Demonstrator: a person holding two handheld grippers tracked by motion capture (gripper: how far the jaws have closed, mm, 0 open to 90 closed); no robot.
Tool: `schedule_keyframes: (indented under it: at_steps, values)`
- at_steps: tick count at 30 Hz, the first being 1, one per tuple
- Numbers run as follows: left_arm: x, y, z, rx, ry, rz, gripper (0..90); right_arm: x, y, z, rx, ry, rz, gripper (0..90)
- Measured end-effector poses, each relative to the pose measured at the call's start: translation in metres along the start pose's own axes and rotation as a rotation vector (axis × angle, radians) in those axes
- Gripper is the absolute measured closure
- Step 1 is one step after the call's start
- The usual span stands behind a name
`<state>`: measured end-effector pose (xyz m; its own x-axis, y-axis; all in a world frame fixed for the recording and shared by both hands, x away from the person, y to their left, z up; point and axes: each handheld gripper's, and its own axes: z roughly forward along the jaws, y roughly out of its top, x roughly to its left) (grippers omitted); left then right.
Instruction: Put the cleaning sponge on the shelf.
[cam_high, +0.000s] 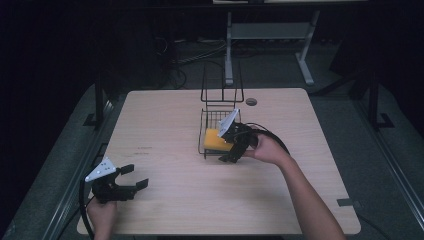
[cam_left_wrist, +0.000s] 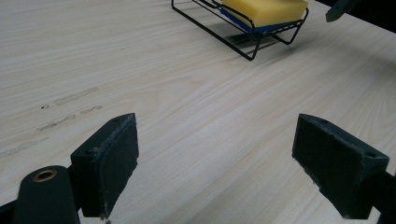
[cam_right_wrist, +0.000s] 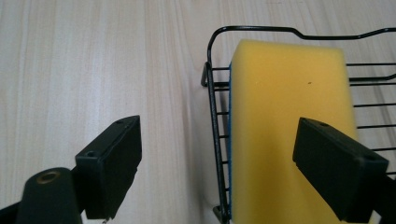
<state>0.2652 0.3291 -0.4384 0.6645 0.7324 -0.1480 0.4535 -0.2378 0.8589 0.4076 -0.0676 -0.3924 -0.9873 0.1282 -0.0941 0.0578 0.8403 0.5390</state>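
Observation:
A yellow sponge (cam_high: 216, 139) with a blue underside lies flat in a low black wire rack (cam_high: 202, 145) near the middle of the wooden table (cam_high: 165, 120). My right gripper (cam_high: 226, 145) hovers open at the rack's front right. In the right gripper view, one jaw of the right gripper (cam_right_wrist: 217, 168) is over the sponge (cam_right_wrist: 285, 102) and the other is over bare table outside the rack's rim (cam_right_wrist: 212, 93). My left gripper (cam_high: 135, 176) stands open near the front left corner, holding nothing. The left gripper (cam_left_wrist: 224, 163) faces the rack (cam_left_wrist: 243, 46) and sponge (cam_left_wrist: 266, 9) from afar.
The rack has a tall upright wire frame (cam_high: 222, 85) at its far end. A round grommet (cam_high: 251, 101) sits near the table's back edge. Faint marks (cam_high: 145, 149) show on the wood. A desk frame (cam_high: 230, 50) stands behind the table.

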Motion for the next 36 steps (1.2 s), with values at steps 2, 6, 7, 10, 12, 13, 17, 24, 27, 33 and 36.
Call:
schedule_keyframes:
  at_steps: [2, 6, 7, 10, 12, 13, 17, 24, 27, 33, 36]
  values:
    - [0.0, 0.0, 0.0, 0.003, 0.002, 0.003, 14.1, 0.002, -0.002, 0.0, -0.001, -0.002, -0.001, 15.3]
    - [0.001, 0.0, 0.0, 0.0, 0.003, -0.004, 14.1, 0.007, -0.006, -0.002, 0.004, -0.004, 0.001, 15.3]
    - [0.001, 0.0, 0.0, 0.001, 0.003, -0.004, 14.1, 0.008, -0.007, -0.003, 0.005, -0.005, 0.003, 15.3]
    - [0.001, 0.0, 0.001, 0.002, 0.007, 0.002, 14.1, 0.011, -0.009, -0.006, 0.008, -0.008, 0.002, 15.3]
    - [0.001, 0.0, 0.001, 0.002, 0.006, 0.002, 14.1, 0.013, -0.012, -0.009, 0.004, -0.01, 0.007, 15.3]
    - [0.001, 0.0, 0.001, 0.002, 0.006, 0.002, 14.1, 0.013, -0.013, -0.01, 0.001, -0.012, 0.009, 15.3]
    - [-0.001, 0.0, 0.001, 0.004, 0.003, 0.004, 14.1, 0.018, -0.02, -0.012, -0.006, -0.012, 0.013, 15.3]
    - [-0.002, 0.001, 0.002, 0.008, 0.005, 0.008, 14.1, 0.028, -0.033, -0.016, -0.013, -0.014, 0.027, 15.3]
    - [-0.002, 0.001, 0.002, 0.012, 0.005, 0.009, 14.1, 0.031, -0.04, -0.017, -0.013, -0.019, 0.035, 15.3]
    - [-0.003, 0.001, 0.003, 0.009, 0.002, 0.016, 14.1, 0.037, -0.052, -0.017, -0.002, -0.023, 0.057, 15.3]
    - [-0.003, 0.001, 0.002, 0.01, 0.002, 0.018, 14.1, 0.037, -0.056, -0.018, 0.0, -0.021, 0.056, 15.3]
